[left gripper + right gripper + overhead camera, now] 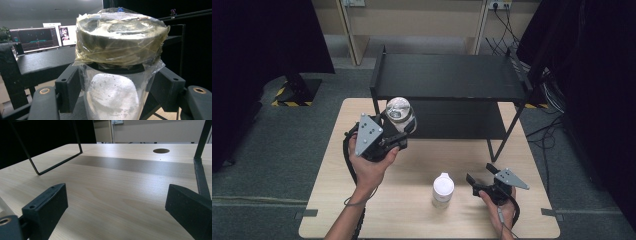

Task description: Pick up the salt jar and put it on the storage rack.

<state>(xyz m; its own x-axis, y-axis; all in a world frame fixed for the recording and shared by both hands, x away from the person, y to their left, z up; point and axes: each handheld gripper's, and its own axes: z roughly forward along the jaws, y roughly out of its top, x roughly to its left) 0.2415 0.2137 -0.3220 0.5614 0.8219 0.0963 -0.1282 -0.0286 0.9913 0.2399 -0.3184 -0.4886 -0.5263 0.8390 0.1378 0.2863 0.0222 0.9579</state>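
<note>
- Two tiers make up the black shelf rack (447, 77) standing at the far half of the table (412, 220); both tiers appear bare, so I judge nothing is stowed yet.
- One jar (398, 111), glass with a taped lid and white contents, is lifted off the table, near the rack's left front corner, level with its upper tier.
- Left gripper (399, 131) is clamped on this jar just below the lid; placement on the rack remains.
- One white bottle (443, 190) stands upright on the near table, untouched, just left of the right gripper.
- Right gripper (479, 176) rests low on the table, jaws spread wide, holding nothing.
</note>
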